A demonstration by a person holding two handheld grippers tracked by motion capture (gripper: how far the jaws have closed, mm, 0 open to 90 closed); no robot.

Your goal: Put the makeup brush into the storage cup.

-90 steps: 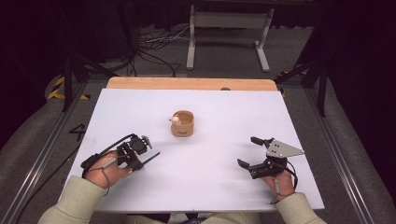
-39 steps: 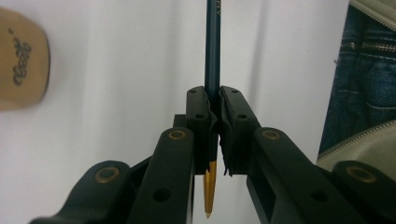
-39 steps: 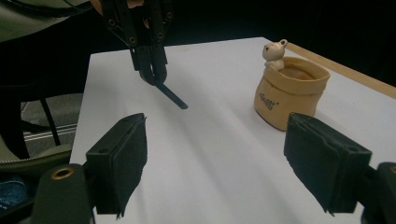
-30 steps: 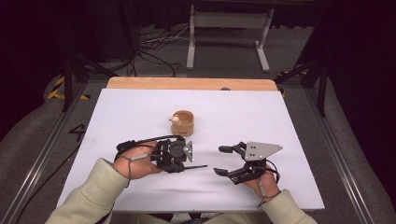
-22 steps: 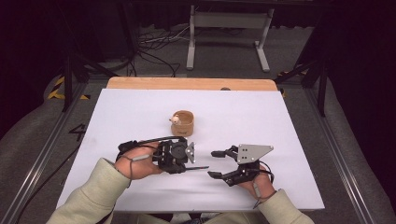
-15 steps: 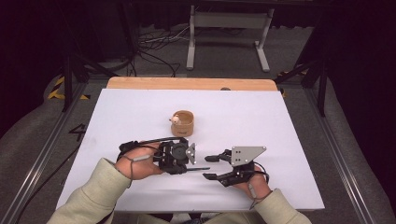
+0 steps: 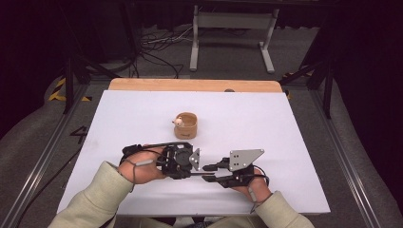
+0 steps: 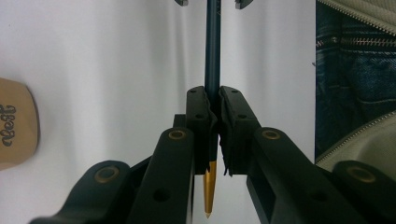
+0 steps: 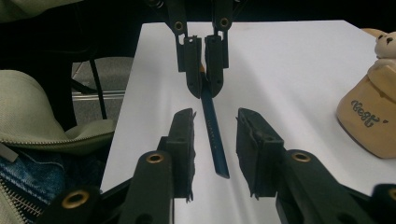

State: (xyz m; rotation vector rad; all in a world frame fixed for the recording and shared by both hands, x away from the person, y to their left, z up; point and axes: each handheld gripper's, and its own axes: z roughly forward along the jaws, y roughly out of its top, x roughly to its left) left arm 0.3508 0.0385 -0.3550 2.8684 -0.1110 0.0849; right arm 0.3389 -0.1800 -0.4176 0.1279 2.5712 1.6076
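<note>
A dark blue pen (image 8: 212, 46) with a gold tip (image 8: 209, 191) is clamped in my left gripper (image 8: 213, 100), which is shut on it near the gold end. In the high view that gripper (image 7: 197, 172) points right, at the front middle of the table. My right gripper (image 9: 215, 126) faces it from the right. Its jaws have just been closing, with the free end of the pen (image 9: 215, 144) between them. A gap still shows on each side of the pen, so the pads (image 9: 183, 140) are not pressing on it.
A tan cup (image 7: 186, 126) with a small bear figure (image 7: 179, 121) on its rim stands beyond the grippers on the white table (image 7: 266, 123). It sits to the right in the right gripper view (image 9: 369, 121). A wooden strip (image 7: 190, 85) runs along the far edge.
The right gripper has slid left towards the left gripper and its jaws have narrowed around the pen's free end. The left gripper has held still over the last second.
</note>
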